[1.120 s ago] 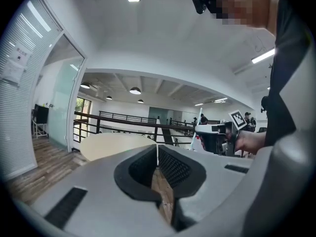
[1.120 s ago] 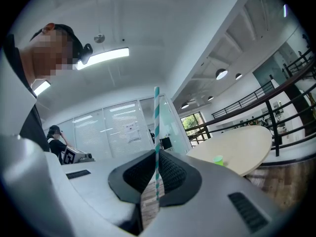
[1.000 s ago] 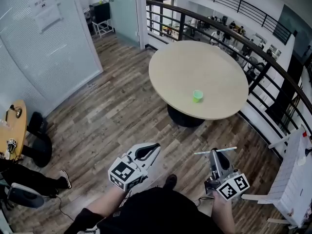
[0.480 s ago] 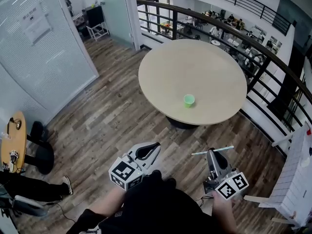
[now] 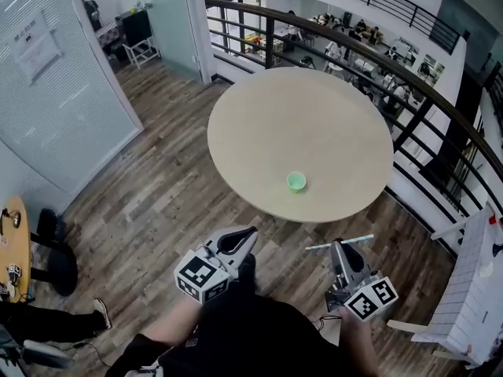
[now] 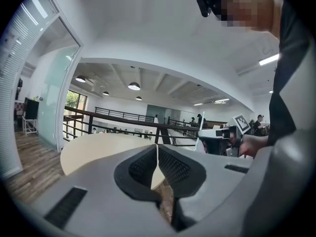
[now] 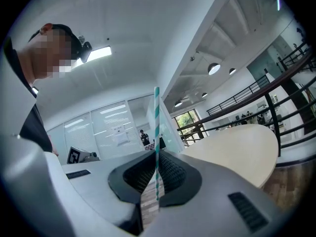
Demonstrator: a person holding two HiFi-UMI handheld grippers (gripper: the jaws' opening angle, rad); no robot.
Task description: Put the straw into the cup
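Two broad surfaces fill the head view: a grey-brown wood-plank floor (image 5: pixel 157 187) and, standing on it farther off, a round beige-topped table (image 5: pixel 314 116). A black metal railing (image 5: pixel 409 65) curves round the table's far and right sides. Near the bottom edge the person holds both tools low over the floor, short of the table's near rim. The left gripper (image 5: pixel 250 232), grey with a black-and-white marker cube, points toward the table; its own view shows its dark ribbed pads pressed together at the tips with nothing held between them. The right gripper (image 5: pixel 340 247), just to the right of it, has its jaws closed on a thin teal-and-white striped paper straw (image 5: pixel 357 239). That straw lies crosswise at the jaw tips, sticking out to left and right, and in the right gripper view it runs past the pads on both sides. A small light-green plastic cup (image 5: pixel 296 181) stands upright on the table's near part, well apart from the straw and both grippers.
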